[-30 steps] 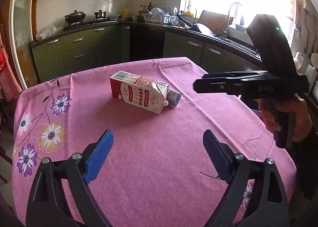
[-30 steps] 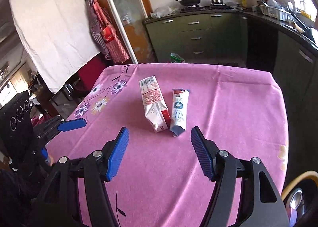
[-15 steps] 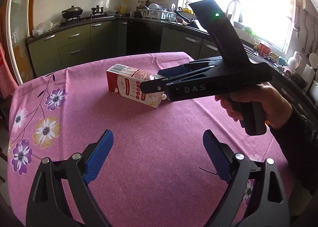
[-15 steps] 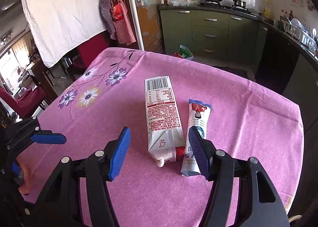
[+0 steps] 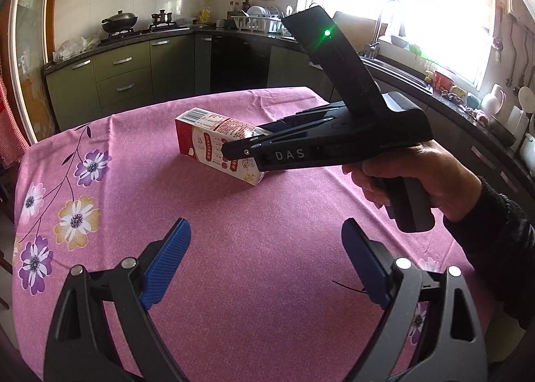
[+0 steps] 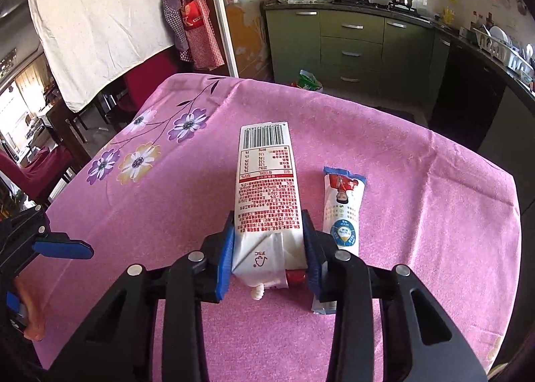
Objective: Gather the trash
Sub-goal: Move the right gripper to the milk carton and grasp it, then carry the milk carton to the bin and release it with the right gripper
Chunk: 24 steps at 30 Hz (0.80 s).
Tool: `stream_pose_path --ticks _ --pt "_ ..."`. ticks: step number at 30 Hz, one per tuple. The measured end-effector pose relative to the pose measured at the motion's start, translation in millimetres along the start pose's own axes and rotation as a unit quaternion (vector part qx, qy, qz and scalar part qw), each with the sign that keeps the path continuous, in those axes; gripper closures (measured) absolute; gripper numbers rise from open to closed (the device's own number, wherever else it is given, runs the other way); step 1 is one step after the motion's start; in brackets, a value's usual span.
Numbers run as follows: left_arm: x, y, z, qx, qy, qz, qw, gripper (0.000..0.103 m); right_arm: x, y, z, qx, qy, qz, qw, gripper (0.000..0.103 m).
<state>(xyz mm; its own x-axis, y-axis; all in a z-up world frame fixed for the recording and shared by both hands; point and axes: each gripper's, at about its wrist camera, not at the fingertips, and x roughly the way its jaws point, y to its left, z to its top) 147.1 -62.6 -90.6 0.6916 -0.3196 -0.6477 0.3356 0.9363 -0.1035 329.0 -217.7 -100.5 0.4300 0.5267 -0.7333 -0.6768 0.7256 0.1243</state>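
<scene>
On pink tablecloth (image 6: 418,181), milk carton (image 6: 265,194) lies flat, long axis 12–6, spout end at 6 between right gripper (image 6: 269,253) pads, jaws just closing, pinching carton. Tube (image 6: 341,211) just beside at 3. Left gripper (image 5: 265,261) spread, empty, farther off.

A pink cloth (image 6: 401,164) with a fine speckled weave and printed flowers covers the desk, matt and slightly creased. The milk carton (image 6: 265,188) is coated paperboard, smooth with a faint sheen, its gabled end crumpled. The tube (image 6: 341,211) beside it looks like soft glossy plastic. Each hand-held gripper, right (image 6: 267,255) and left (image 5: 264,261), is matt black plastic with shiny metal rivets and ribbed blue pads (image 5: 167,261) that look rubbery. The cabinet fronts (image 6: 351,44) are satin green with brushed metal handles. A white cloth sheet (image 6: 93,14) hangs matt and rough.
</scene>
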Motion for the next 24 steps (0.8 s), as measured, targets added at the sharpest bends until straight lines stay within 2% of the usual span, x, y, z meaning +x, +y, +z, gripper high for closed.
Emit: stream_pose_path --ticks 10,15,20,24 --pt "1.0 0.3 -0.5 0.002 0.0 0.004 1.0 0.016 -18.7 8.8 -1.3 0.019 -0.011 0.015 1.0 0.067" --pt "1.6 1.5 -0.7 0.004 -0.001 0.007 1.0 0.016 -50.7 6.1 -7.0 0.044 -0.03 0.025 0.998 0.067" --pt "1.0 -0.4 -1.4 0.009 -0.002 0.009 0.9999 0.016 -112.7 -7.7 -36.1 0.075 -0.061 -0.007 0.995 0.067" --pt "1.5 -1.8 -2.0 0.012 -0.002 0.009 0.9999 0.016 -172.7 -40.9 -81.9 0.133 -0.085 -0.068 0.985 0.067"
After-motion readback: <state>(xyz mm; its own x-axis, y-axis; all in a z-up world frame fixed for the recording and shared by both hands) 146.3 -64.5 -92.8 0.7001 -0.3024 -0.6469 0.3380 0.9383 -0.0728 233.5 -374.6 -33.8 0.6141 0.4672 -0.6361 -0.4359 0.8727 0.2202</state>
